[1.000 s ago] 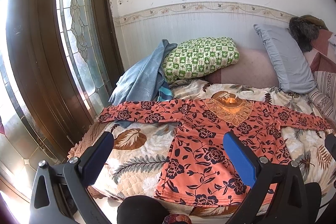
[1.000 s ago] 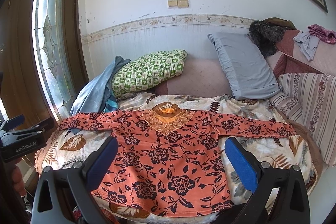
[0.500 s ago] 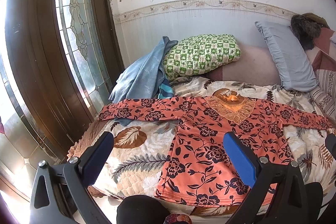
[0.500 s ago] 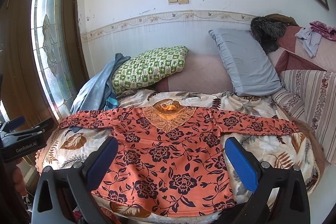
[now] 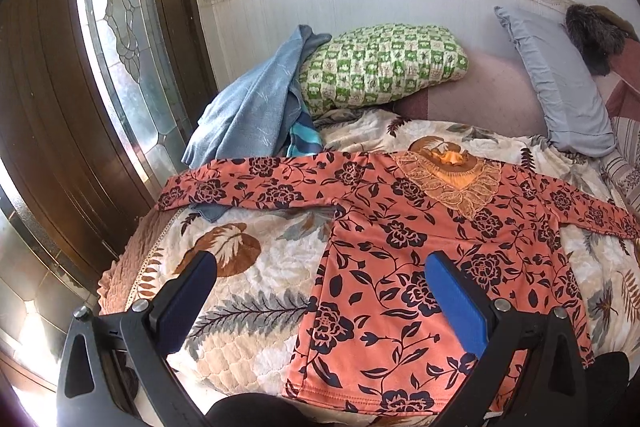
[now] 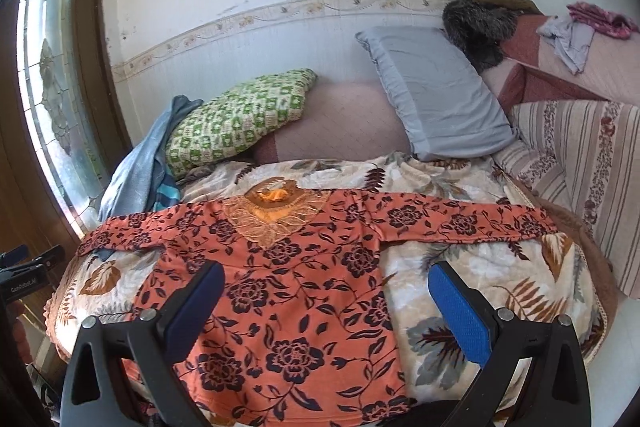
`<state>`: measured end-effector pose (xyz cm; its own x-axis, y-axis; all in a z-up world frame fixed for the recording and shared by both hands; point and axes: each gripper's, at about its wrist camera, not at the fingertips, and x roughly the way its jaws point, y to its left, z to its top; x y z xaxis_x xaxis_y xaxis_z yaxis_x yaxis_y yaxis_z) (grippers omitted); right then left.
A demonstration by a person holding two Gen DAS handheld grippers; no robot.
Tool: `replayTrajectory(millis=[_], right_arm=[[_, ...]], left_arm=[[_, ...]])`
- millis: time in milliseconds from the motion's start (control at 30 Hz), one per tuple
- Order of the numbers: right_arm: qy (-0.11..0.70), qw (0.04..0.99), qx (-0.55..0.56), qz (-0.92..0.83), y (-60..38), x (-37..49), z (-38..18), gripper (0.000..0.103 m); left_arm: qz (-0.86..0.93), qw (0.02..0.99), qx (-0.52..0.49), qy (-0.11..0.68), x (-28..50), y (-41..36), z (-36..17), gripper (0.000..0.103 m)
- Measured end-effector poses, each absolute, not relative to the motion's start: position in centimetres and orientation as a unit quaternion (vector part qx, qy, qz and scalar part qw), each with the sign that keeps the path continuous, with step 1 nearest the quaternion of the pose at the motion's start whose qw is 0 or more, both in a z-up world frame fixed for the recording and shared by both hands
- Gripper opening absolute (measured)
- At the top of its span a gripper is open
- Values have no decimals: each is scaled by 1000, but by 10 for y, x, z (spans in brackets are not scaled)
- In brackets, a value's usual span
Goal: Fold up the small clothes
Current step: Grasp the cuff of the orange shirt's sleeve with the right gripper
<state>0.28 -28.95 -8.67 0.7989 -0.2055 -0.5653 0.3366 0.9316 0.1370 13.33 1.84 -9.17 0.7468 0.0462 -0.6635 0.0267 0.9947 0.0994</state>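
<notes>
One orange flowered top (image 5: 420,251) lies flat across the middle of the frame on a leaf-print bed (image 5: 256,291), both sleeves stretched out, while the left claw (image 5: 320,303) and right claw (image 6: 326,305) hang above its near hem, each with its pads spread wide and holding nothing. A clean first fold likely means pinching each sleeve near the cuff and laying it inward across the chest without dragging the body out of square. Two pillows sit along the upper frame, one green checked (image 6: 240,115) and one grey (image 6: 436,87), beside a single blue cloth (image 5: 252,107) heaped at the left.
</notes>
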Motion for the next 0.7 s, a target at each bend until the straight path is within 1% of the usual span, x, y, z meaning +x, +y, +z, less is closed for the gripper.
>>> replayTrajectory(millis=[67,167,333,400,433,533,633,700], right_arm=[[299,924,172,-165,-340,15,-111,103],[302,897,253,-199,-420,29,-148,103],[261,846,397,-242,-539,35,-203,102],[243,820,460,-238,-577,38,-224,97],[231,808,488,-235,-591,40,-233,93],[190,774,553,-243,-629,43,-257,87],[175,747,593,-246,-656,56,-281,81],[170,743,597,-250,-667,67,-291,78]], left_arm=[[9,926,42,375,160,17,-109,103],[18,921,35,388,198,7,-133,103],[3,925,27,380,247,-27,-164,103],[-2,924,19,381,267,-43,-175,103],[-6,925,13,379,276,-49,-180,103],[-3,931,9,366,295,-65,-193,103],[-8,932,9,363,305,-69,-206,103],[-12,931,17,365,311,-71,-213,103]])
